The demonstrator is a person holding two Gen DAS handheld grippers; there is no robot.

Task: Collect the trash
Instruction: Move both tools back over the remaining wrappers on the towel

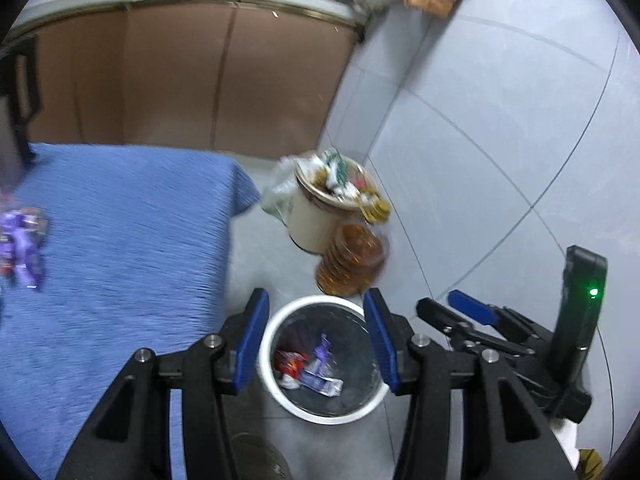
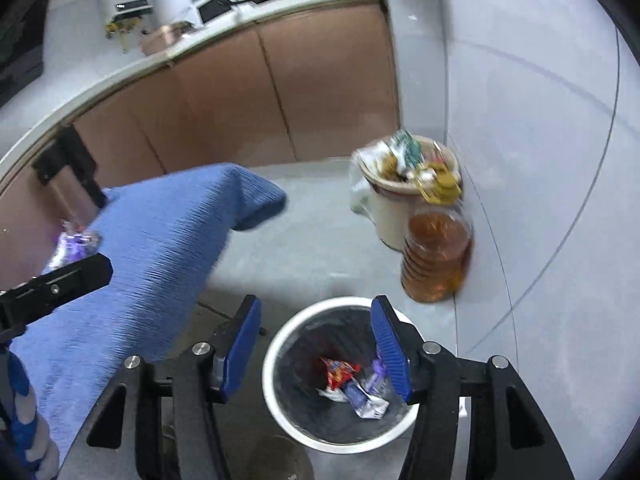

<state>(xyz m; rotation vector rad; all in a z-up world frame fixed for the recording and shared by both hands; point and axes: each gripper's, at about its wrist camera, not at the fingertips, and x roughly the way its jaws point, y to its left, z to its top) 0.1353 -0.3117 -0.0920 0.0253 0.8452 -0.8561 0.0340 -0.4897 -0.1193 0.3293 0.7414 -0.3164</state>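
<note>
Both the left gripper (image 1: 316, 340) and the right gripper (image 2: 318, 348) are being held with jaws spread apart and empty above the white-rimmed trash bin (image 1: 276, 334) at the lower centre of each frame, where crumpled wrappers (image 1: 310, 368) are lying. What seems to be a purple wrapper (image 1: 22, 246), blurred, is being left on the blue cloth (image 1: 120, 248) at the left edge, while an amber oil bottle (image 2: 436, 256) is standing beside a full cream bin (image 2: 390, 212) at centre right.

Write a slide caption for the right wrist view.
Open right gripper above the white bin holding wrappers; blue cloth beside it.
</note>
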